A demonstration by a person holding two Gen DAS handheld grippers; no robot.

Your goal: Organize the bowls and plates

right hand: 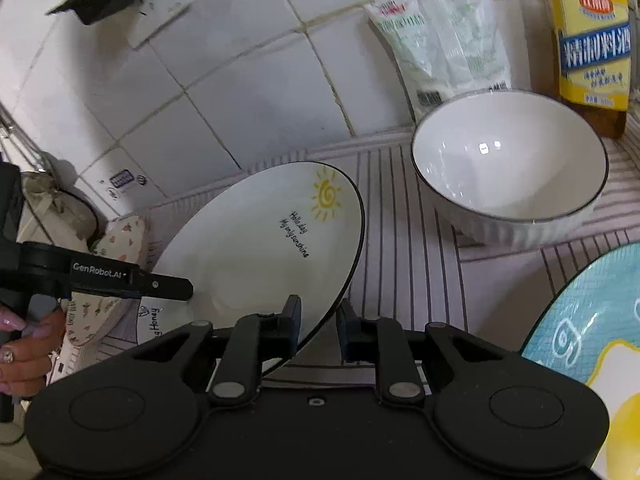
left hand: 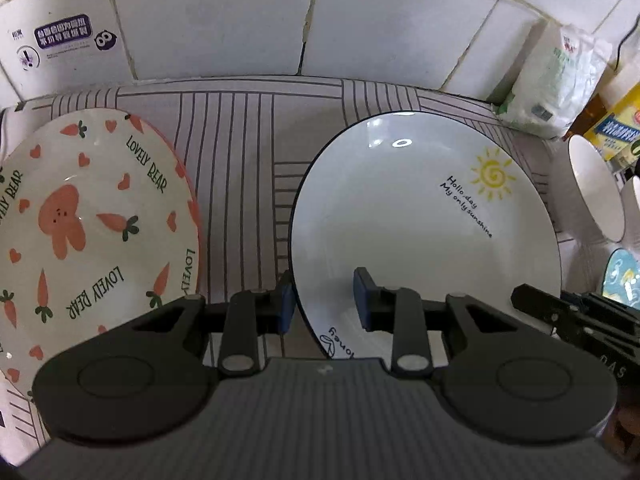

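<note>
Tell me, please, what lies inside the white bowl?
Nothing shows: the bowl's glossy white inside looks empty, holding only light reflections. Its near inner wall hides behind the rim.

Carrot plate [left hand: 92, 224] cut by left edge, lower part behind left tongs [left hand: 324, 300]. Sun plate [left hand: 420, 232] near rim hidden by tong body. Blue plate [right hand: 592, 312] cropped at right edge. Wall sticker [left hand: 60, 40] text too blurred.

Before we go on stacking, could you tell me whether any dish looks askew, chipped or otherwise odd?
The sun plate is tilted, its right edge raised off the striped mat, with both the left gripper and the right gripper straddling its rim. I see no chips or spills; the white bowl sits upright.
</note>
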